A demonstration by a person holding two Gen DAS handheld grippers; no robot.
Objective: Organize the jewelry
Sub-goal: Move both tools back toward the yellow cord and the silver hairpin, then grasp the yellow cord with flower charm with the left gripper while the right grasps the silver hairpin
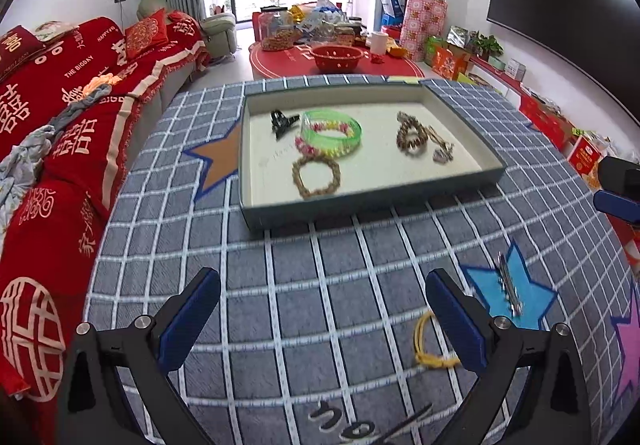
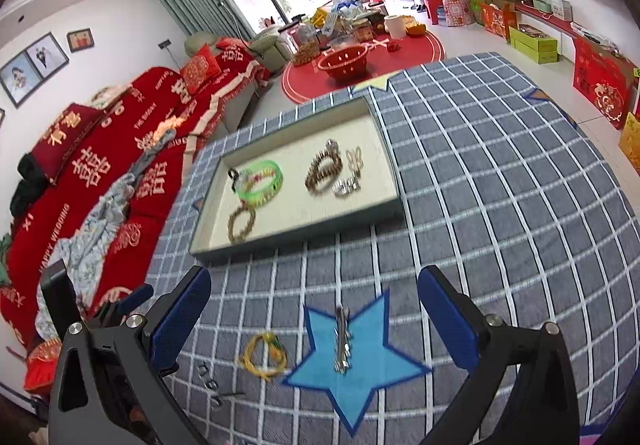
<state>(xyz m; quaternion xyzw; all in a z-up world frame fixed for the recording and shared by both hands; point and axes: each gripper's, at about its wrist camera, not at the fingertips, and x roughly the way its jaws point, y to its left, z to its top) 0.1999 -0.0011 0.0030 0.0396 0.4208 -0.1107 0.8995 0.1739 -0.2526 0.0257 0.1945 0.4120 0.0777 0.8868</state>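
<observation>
A shallow grey-green tray [image 1: 460, 113] [image 2: 394, 169] lies on the checked cloth. In it are a black hair claw [image 1: 282, 122], a green bangle [image 1: 334, 133] [image 2: 262, 178], brown bead bracelets [image 1: 316, 177] [image 2: 322, 170] and silver pieces [image 1: 442, 153] [image 2: 346, 187]. On the cloth lie a silver hair clip [image 1: 508, 287] [image 2: 342, 339] on a blue star and a yellow cord bracelet [image 1: 430, 343] [image 2: 264, 357]. My left gripper [image 1: 322, 319] is open and empty, left of the yellow bracelet. My right gripper [image 2: 314, 321] is open and empty, above the clip.
A red-covered sofa [image 1: 60, 117] runs along the left. A red round table [image 1: 336, 59] with a red bowl and jars stands beyond. Small metal pieces [image 2: 210, 385] lie on the cloth near the right gripper's left finger. The right gripper shows at the right edge of the left wrist view [image 1: 618, 189].
</observation>
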